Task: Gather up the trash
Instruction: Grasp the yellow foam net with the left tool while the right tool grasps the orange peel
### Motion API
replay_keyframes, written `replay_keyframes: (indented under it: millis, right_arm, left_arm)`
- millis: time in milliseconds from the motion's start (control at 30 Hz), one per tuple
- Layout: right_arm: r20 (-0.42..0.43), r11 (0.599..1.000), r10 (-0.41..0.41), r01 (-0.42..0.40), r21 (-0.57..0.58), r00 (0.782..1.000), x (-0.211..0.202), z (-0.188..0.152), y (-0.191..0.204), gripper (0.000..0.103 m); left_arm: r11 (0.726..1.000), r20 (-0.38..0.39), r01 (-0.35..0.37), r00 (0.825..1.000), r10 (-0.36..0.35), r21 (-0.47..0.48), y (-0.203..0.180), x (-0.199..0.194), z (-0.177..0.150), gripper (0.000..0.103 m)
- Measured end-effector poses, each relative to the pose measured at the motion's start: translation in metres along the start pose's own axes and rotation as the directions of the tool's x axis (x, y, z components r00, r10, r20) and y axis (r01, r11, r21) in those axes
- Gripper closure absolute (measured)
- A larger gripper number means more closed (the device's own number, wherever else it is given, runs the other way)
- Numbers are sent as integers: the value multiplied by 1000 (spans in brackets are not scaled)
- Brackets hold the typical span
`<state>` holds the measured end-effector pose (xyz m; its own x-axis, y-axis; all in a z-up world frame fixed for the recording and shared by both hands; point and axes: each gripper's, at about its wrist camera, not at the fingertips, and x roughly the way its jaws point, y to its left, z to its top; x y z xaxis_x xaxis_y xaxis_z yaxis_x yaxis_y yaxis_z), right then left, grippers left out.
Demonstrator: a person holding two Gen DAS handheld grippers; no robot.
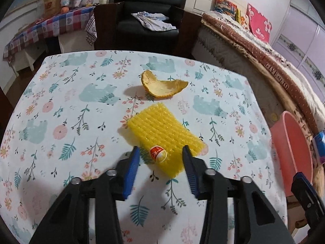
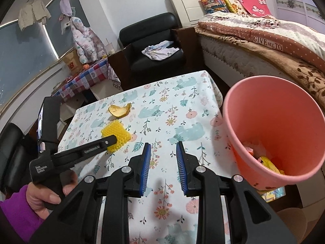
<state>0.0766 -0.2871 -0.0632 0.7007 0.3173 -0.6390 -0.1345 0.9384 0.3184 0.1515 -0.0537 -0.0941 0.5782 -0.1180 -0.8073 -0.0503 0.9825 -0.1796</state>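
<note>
A yellow foam fruit net (image 1: 162, 134) with an orange sticker (image 1: 158, 153) is lying on the floral tablecloth (image 1: 61, 105), just short of an orange peel (image 1: 162, 86). The left gripper (image 1: 161, 152) is hovering over the net's near end, its blue pads spread to either side and not pressing it. The right gripper (image 2: 163, 148) is standing partly open and holding nothing, beside a pink bucket (image 2: 272, 122) already containing scraps.
</note>
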Motion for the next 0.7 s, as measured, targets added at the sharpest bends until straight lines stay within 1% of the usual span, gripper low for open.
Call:
replay_keyframes:
  millis: [67,133,167,300,467,700]
  right_arm:
    - [-10,1000,5,-5,-5,1000,6,2,2,77]
    - [-19,1000,14,-14,-6,1000,12,4,4,77]
    - [-24,1000,20,-20,-5,1000,15,6,6,77]
    - [-36,999,50,-51,-18,998,30,15,16,77]
    - [-64,994,97,-100,-45,993,57,28,35,77]
    - [-86,987,134,-141,-76,987,97,47,65,77]
  left_arm:
    - [1000,9,5,1000,-5,17,-3,1,0,77]
    - [999,19,14,1000,-15,36,-4,-1,0,89]
    - [999,25,16,1000,-17,43,-4,-2,0,93]
    - [999,36,39,999,-39,14,10,-11,1,94]
    - [1000,88,22,996,-22,-2,32,-30,1,94]
    - [998,95,28,995,-22,-64,66,-42,1,94]
